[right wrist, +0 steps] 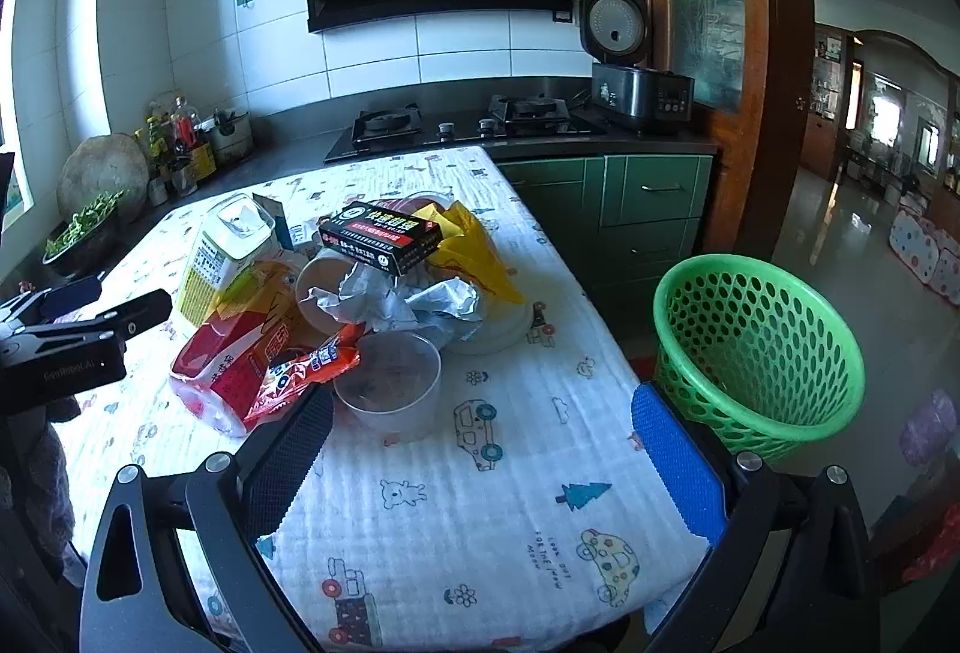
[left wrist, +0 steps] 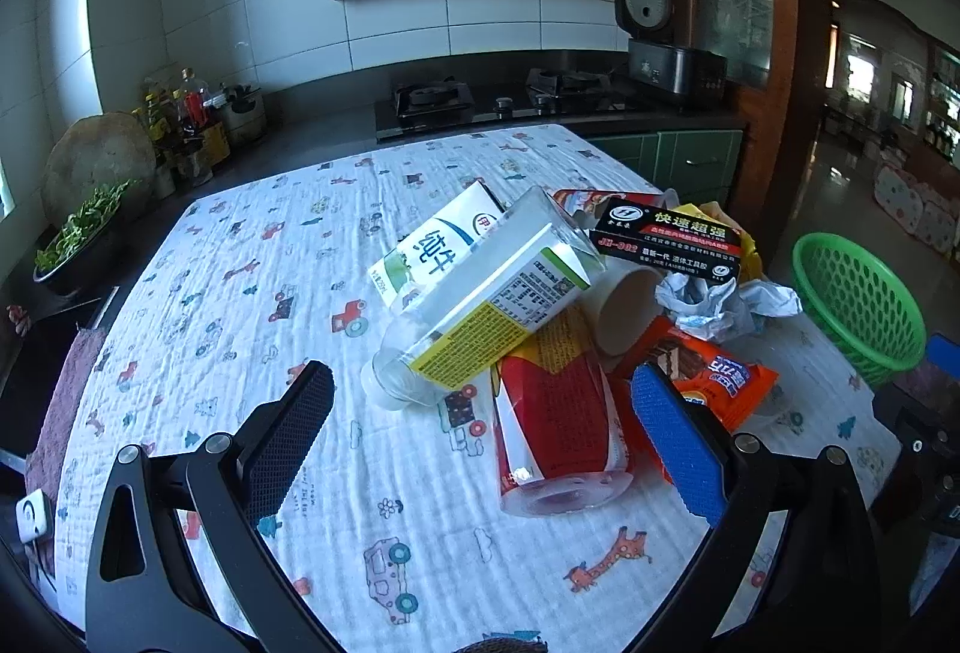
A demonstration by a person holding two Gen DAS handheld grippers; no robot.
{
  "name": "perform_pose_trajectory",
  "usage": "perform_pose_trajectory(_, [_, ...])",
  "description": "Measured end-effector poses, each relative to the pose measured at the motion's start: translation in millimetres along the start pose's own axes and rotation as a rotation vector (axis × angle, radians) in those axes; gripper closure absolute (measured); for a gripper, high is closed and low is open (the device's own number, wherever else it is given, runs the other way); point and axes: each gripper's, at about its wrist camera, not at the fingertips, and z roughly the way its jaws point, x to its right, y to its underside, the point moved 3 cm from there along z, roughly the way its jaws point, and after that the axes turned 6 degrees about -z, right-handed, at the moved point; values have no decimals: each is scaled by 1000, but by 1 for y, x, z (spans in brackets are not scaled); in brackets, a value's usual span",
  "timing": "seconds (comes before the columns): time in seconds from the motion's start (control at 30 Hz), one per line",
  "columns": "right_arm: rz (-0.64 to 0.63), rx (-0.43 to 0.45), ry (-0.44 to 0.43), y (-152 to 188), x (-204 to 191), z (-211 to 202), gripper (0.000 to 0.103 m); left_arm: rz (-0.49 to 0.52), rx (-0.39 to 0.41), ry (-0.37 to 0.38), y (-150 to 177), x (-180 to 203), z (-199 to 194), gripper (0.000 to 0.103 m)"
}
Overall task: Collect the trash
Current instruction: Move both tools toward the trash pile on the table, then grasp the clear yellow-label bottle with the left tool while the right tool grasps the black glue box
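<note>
The trash sits heaped on the cloth-covered worktop (right wrist: 480, 503), well short of the green basket (right wrist: 759, 347) that stands on the floor just beside the worktop's edge, probably so pieces can be dropped straight in. Nearest the basket lies crumpled foil-like paper (right wrist: 384, 302); beyond it are a rigid black box (right wrist: 387, 233), a glossy red wrapper (right wrist: 234, 371), a waxy milk carton (right wrist: 225, 257) tilted on the pile, and a translucent plastic cup (right wrist: 393, 383) standing upright. The left gripper (left wrist: 483, 431) hovers with its jaws spread wide and empty around the red wrapper's near end. The right gripper (right wrist: 483, 449) is likewise wide open, holding nothing, on the basket side.
</note>
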Motion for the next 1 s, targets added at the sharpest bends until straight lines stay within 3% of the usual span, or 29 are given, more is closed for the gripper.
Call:
perform_pose_trajectory(0.6, [-133,-15,-90,-38,-39,36,7,-16,-5,-16,-10,-44,9,5])
perform_pose_trajectory(1.0, [-287,-41,-292,-83,-77,55,7,-55,-31,-48,-6,-75,18,5])
